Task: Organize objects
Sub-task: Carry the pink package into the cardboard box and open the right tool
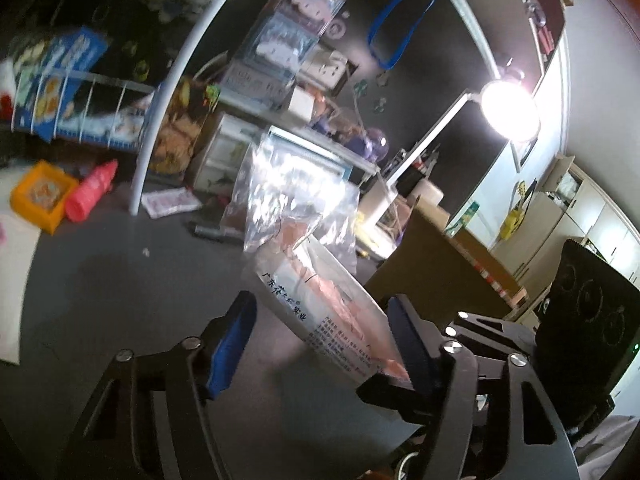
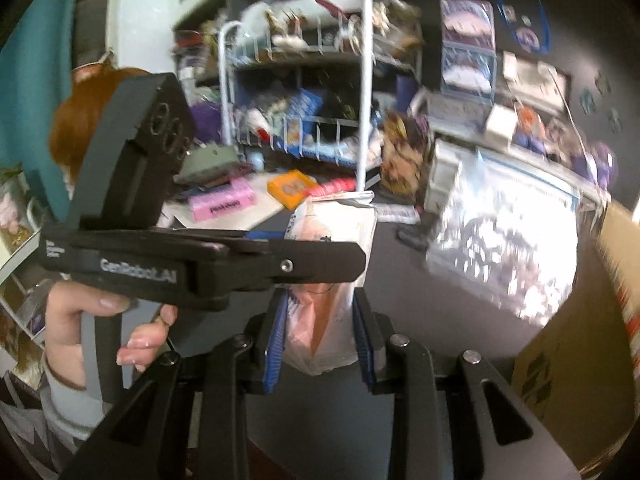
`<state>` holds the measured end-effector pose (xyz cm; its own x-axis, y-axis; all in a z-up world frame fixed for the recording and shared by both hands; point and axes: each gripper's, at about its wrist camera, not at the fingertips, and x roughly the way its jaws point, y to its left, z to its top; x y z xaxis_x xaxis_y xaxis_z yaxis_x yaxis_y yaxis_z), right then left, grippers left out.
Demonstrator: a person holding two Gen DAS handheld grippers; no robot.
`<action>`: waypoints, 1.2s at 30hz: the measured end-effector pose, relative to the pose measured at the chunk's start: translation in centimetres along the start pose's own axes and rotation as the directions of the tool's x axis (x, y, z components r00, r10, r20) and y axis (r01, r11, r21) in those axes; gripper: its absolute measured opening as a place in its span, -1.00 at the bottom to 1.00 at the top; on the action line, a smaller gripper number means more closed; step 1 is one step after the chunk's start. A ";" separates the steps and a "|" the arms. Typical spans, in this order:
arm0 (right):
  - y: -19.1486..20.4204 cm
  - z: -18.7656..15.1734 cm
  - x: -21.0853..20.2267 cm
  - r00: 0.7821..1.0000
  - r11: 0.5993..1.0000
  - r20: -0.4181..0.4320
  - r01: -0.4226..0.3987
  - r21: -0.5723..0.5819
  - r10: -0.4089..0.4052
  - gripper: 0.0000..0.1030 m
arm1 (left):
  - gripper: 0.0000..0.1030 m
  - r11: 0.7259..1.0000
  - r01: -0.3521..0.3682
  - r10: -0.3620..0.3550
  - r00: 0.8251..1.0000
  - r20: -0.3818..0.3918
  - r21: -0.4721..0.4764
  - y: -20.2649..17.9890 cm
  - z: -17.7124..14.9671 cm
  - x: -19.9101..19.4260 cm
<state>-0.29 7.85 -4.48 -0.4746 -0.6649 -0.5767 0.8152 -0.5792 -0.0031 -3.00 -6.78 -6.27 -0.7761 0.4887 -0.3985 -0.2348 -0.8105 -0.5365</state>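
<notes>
right wrist view – right gripper (image 2: pixel 320 332) clamped on a soft, slippery packet (image 2: pixel 332 224), left gripper (image 1: pixel 320 336) spread around it – likely light, best pinched at an edge.

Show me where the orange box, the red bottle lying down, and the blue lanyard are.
orange box (image 1: pixel 40 196): left wrist view, its printed top face.
red bottle (image 1: pixel 91 192): left wrist view, middle of its body.
blue lanyard (image 1: pixel 394 30): left wrist view, the hanging loop's right strand.
</notes>
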 end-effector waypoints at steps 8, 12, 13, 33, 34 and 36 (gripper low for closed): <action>-1.1 3.0 -4.0 0.997 0.998 0.082 0.008 -0.065 -0.003 -0.46 | -0.40 0.997 0.016 -0.019 0.999 0.040 0.072 -4.5 3.4 -0.8; -2.9 3.7 -6.2 0.993 0.998 0.115 0.033 -0.060 -0.026 -0.46 | -0.48 0.990 0.020 -0.024 0.999 0.022 0.142 -7.9 4.9 0.5; -3.3 3.8 -6.7 0.992 0.998 0.120 0.039 -0.058 -0.032 -0.46 | -0.49 0.987 0.023 -0.026 1.000 0.013 0.158 -8.6 5.2 1.1; -16.2 -0.3 -14.5 0.977 0.963 0.028 0.205 0.177 -0.213 -0.46 | -0.51 0.916 0.175 -0.058 0.948 -0.314 0.360 -20.8 6.3 15.0; -16.6 -0.5 -14.5 0.977 0.961 0.017 0.204 0.184 -0.211 -0.46 | -0.51 0.916 0.177 -0.053 0.944 -0.327 0.361 -20.9 6.1 15.5; -17.4 -0.9 -14.5 0.979 0.958 -0.008 0.203 0.201 -0.206 -0.45 | -0.51 0.914 0.175 -0.042 0.938 -0.343 0.367 -21.2 6.0 16.1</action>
<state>-7.30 28.02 3.18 -0.6295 -0.5275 -0.5705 0.6178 -0.7851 0.0442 -14.01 16.34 3.11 -0.5180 0.6032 -0.6065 -0.5647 -0.7737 -0.2872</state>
